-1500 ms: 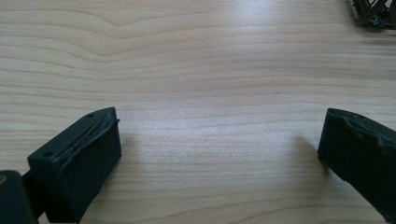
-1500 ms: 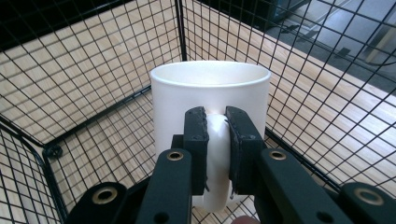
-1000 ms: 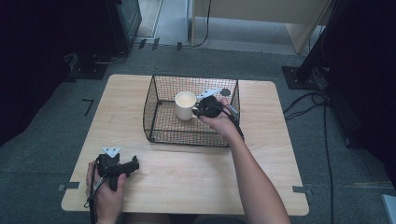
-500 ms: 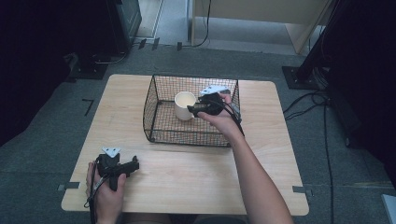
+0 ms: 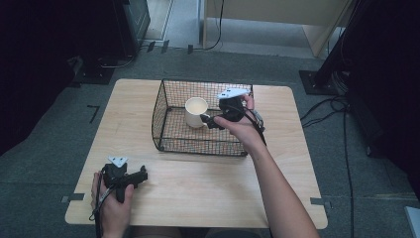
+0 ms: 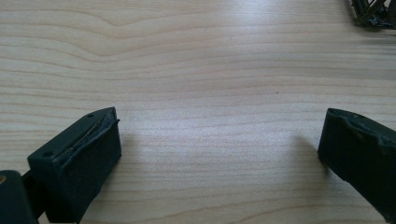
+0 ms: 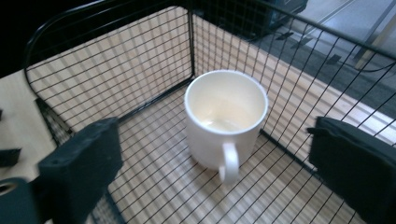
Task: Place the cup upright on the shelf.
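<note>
A white mug point(image 5: 195, 112) point(image 7: 225, 123) stands upright and empty inside a black wire basket point(image 5: 168, 141) point(image 7: 140, 51) on the wooden table. Its handle faces my right gripper point(image 5: 212, 121) point(image 7: 217, 163), which is held over the basket just right of the mug, open, with nothing between its jaws. My left gripper point(image 5: 140, 175) point(image 6: 219, 149) rests near the table's front left edge, open over bare wood.
The light wooden table point(image 5: 198, 193) stands on grey carpet. Cables point(image 5: 341, 106) trail on the floor to the right, and dark equipment stands at the back left and right. A corner of the basket point(image 6: 371, 11) shows at the top right of the left gripper view.
My right gripper has drawn slightly back and to the right from the mug inside the basket. The left gripper has not moved.
</note>
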The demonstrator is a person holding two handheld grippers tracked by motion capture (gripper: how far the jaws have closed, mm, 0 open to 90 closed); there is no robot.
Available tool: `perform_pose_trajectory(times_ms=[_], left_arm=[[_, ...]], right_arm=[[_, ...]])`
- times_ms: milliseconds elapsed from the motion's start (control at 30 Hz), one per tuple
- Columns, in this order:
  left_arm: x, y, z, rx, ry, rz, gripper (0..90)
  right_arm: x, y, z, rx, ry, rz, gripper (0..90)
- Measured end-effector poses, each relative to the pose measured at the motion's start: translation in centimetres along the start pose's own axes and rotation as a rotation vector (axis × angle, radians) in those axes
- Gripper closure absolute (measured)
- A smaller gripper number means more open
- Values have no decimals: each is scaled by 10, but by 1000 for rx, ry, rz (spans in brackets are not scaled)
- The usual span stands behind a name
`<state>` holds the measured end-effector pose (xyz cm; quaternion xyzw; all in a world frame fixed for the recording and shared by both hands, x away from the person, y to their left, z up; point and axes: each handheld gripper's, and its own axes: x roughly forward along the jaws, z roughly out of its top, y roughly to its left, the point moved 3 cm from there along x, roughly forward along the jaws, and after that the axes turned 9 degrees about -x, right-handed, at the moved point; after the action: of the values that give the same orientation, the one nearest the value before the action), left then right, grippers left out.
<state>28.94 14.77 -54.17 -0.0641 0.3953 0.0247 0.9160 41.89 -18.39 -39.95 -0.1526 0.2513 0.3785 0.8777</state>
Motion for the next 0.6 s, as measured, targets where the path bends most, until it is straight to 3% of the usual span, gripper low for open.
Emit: perform_pose_trajectory(times_ms=[600], left_arm=[[0, 0, 0, -1, -2, 0, 0]], right_arm=[[-44, 31, -29, -9, 14, 5, 0]])
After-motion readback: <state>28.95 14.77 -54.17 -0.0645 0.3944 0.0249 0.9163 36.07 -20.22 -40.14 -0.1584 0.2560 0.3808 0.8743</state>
